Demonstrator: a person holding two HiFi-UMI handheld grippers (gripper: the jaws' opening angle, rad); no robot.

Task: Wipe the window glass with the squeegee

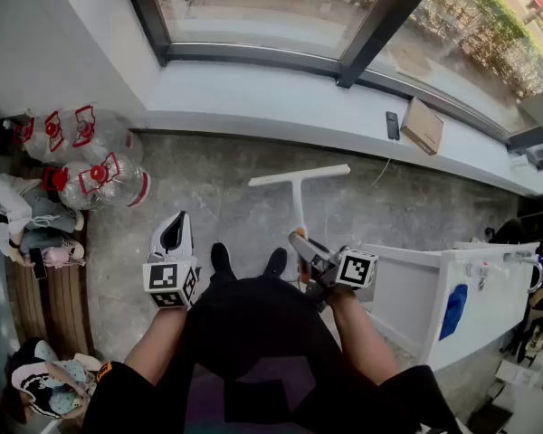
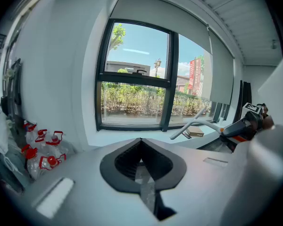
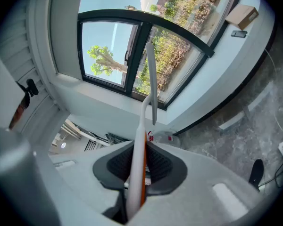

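1. The right gripper [image 1: 300,242] is clamped on the white squeegee [image 1: 296,186] by its handle, at 3 o'clock of the person's shoes [image 1: 248,261].
2. The squeegee's blade points toward 12 o'clock, held above the floor and well short of the window glass [image 1: 262,7].
3. The left gripper [image 1: 174,235] has its jaws together on nothing, at 9 o'clock of the shoes.
4. Water bottles [image 1: 95,165] lie at 10 o'clock.

A dark-framed window [image 1: 253,7] runs above a deep white sill [image 1: 281,107], with bright daylight and shrubs outside. The floor [image 1: 208,188] is mottled grey stone. Clear water jugs [image 1: 100,174] with red handles stand by the white wall [image 1: 72,25] at left; a white cabinet [image 1: 407,283] stands at right.
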